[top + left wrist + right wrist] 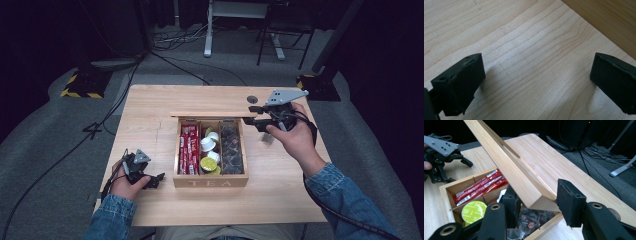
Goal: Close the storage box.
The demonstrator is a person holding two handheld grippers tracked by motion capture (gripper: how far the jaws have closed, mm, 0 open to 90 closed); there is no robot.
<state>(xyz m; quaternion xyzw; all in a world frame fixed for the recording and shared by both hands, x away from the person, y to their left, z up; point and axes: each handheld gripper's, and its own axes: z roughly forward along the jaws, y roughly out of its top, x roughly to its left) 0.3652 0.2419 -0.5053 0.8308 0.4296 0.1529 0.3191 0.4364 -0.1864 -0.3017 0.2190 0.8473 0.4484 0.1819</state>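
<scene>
A wooden tea box [210,182] stands mid-table with its lid [210,114] swung up at the back edge. Inside lie red sachets [189,149], white and green pods [210,152] and dark wrapped bags [231,147]. My right gripper [251,115] is at the lid's right end. In the right gripper view, the lid's corner [534,195] sits between the parted jaws of the right gripper [537,195], with a slim gap at the right pad [571,205]. My left gripper [158,180] rests on the table left of the box, and the left gripper [536,72] is open over bare wood.
A round cable hole [252,99] sits in the table [150,105] behind the lid's right end. The box's side wall [609,22] lies close to the left gripper. Cables and desk legs [207,35] cross the grey floor beyond the table.
</scene>
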